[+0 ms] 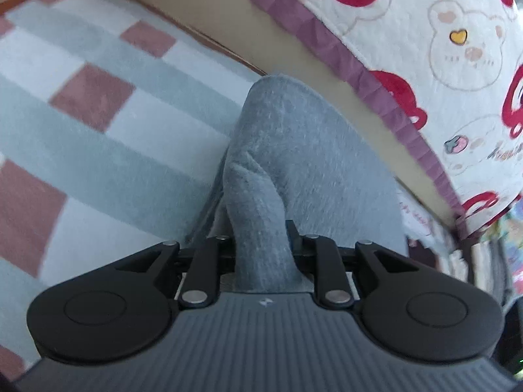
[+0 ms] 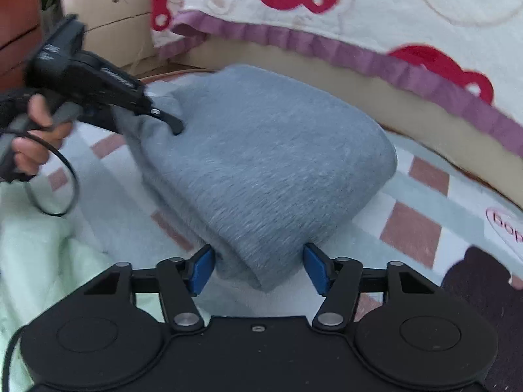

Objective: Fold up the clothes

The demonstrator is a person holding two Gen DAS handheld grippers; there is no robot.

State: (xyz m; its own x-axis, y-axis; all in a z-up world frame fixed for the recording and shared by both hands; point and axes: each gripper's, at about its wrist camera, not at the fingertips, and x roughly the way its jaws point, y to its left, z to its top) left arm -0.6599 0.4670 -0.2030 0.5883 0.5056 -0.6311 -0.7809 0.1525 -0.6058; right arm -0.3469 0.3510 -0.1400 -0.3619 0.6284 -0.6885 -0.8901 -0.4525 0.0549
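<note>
A grey knitted garment [image 2: 268, 150] lies bunched and folded on a checked blanket [image 2: 418, 228]. In the left wrist view my left gripper [image 1: 260, 232] is shut on a raised pleat of the grey garment [image 1: 294, 147], which hides most of both fingers. The right wrist view shows that same left gripper [image 2: 176, 127], held by a hand [image 2: 36, 121], biting the garment's far left edge. My right gripper [image 2: 260, 266] stands open at the near folded corner. Its blue pads [image 2: 206, 268] flank the cloth on both sides without squeezing it.
A bear-print quilt with a purple frill [image 1: 441, 49] hangs over a beige mattress edge [image 2: 408, 98] behind the garment. Pale green cloth [image 2: 39, 261] lies at the near left, a dark cloth [image 2: 474, 287] at the near right. A beige curved board [image 2: 111, 26] stands at the far left.
</note>
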